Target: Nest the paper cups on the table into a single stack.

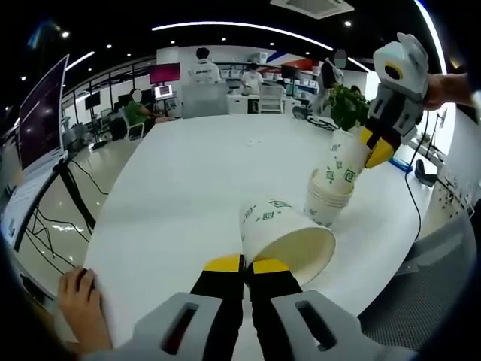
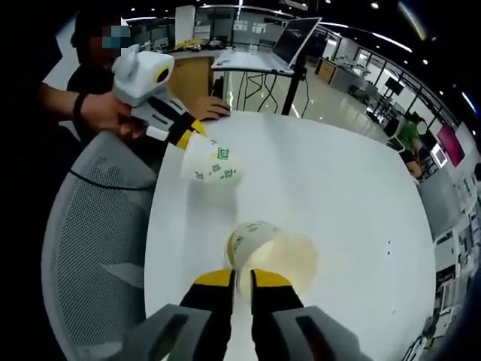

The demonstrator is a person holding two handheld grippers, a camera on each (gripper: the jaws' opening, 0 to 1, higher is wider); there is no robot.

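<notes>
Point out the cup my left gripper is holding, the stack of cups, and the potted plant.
single cup (image 1: 289, 237), left gripper view, on its side wall
cup stack (image 1: 331, 192), left gripper view, on the lower cups' wall
potted plant (image 1: 347, 105), left gripper view, on its leaves

A broad white table (image 1: 173, 203) spans the middle of the left gripper view. A stack of paper cups (image 1: 328, 197) stands right of centre. A hand (image 1: 84, 308) rests on its lower-left edge.
</notes>
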